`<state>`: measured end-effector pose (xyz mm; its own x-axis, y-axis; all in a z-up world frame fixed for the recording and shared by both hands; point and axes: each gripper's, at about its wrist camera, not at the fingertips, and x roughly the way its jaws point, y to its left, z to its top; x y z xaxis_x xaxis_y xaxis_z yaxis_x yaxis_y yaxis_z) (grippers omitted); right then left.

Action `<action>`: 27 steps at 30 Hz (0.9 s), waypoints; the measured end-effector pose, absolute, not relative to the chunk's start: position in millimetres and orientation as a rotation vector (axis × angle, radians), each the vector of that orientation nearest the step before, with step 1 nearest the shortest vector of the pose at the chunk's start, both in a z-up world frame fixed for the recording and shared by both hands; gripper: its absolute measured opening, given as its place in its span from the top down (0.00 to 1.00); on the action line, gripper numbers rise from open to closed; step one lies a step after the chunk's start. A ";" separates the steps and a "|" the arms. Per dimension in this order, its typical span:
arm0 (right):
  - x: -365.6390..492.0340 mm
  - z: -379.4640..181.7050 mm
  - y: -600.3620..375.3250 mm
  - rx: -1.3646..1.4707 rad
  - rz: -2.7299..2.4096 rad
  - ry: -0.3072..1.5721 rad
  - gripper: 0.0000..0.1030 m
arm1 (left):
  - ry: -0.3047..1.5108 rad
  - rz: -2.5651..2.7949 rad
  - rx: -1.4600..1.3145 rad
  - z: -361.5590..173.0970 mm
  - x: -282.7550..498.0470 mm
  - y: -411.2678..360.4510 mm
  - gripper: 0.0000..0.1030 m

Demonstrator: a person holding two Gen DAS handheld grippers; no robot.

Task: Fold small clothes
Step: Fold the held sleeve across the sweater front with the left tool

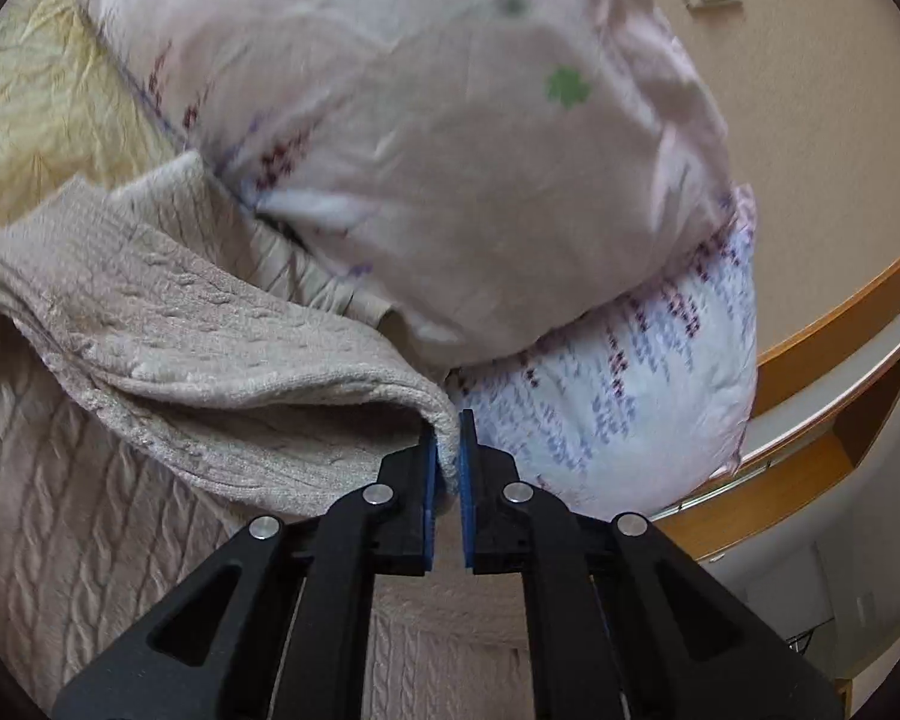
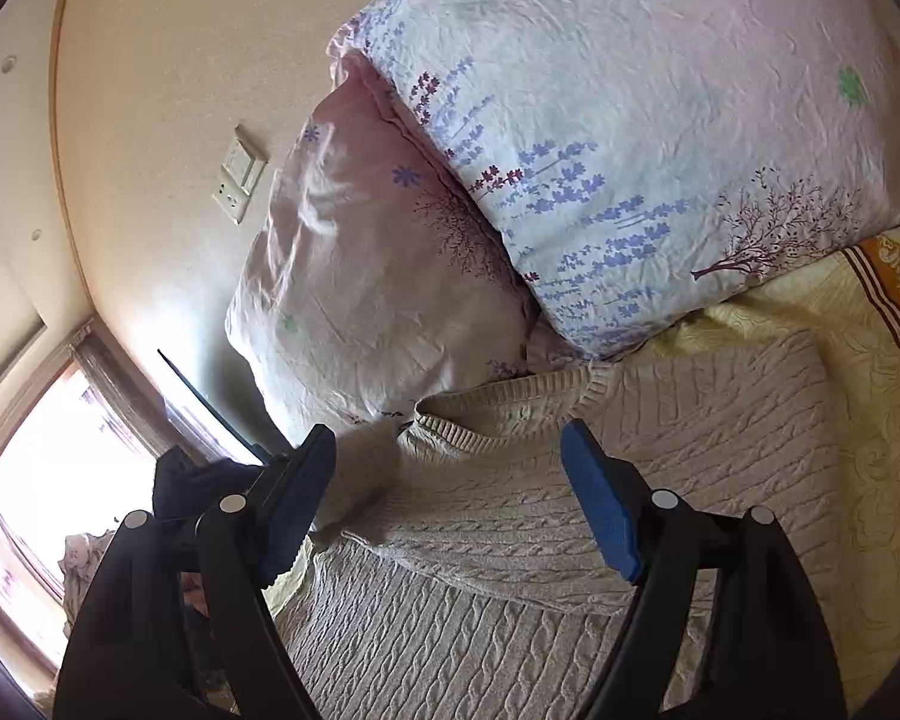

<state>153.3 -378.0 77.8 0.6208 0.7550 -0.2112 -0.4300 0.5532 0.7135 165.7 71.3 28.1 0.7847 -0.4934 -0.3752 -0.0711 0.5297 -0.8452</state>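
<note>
The sweater (image 1: 198,360), a beige cable-knit with a ribbed collar, lay spread on the bed (image 2: 870,420) just below the two flowered pillows (image 2: 600,138), one part of it raised off the rest in a soft doubled fold. The left gripper (image 1: 448,456) was clamped shut on the edge of that raised fold, its blue pads (image 1: 467,468) pressing the knit between them. The right gripper (image 2: 447,501) hung with its jaws wide apart above the sweater's collar, close to the lower pillow, holding nothing.
</note>
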 end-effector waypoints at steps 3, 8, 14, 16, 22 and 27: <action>153.1 77.2 -379.2 0.668 0.738 0.542 0.23 | 0.736 -0.250 -1.038 -3.2 165.9 58.7 0.85; 153.1 79.2 -382.6 0.680 0.733 0.537 0.23 | 0.701 -0.166 -1.141 -6.2 157.1 85.6 0.53; 151.9 82.8 -394.2 0.706 0.705 0.512 0.23 | 0.616 -0.072 -1.234 2.9 155.7 123.4 0.72; 151.7 84.0 -398.8 0.716 0.699 0.503 0.23 | 0.596 -0.067 -1.208 9.6 158.5 121.1 0.92; 150.3 85.7 -411.3 0.747 0.683 0.476 0.23 | 0.568 -0.210 -0.835 50.6 175.5 19.1 0.93; 155.4 81.1 -416.0 0.765 0.664 0.494 0.23 | 0.665 -0.383 -0.357 51.9 177.5 -97.9 0.92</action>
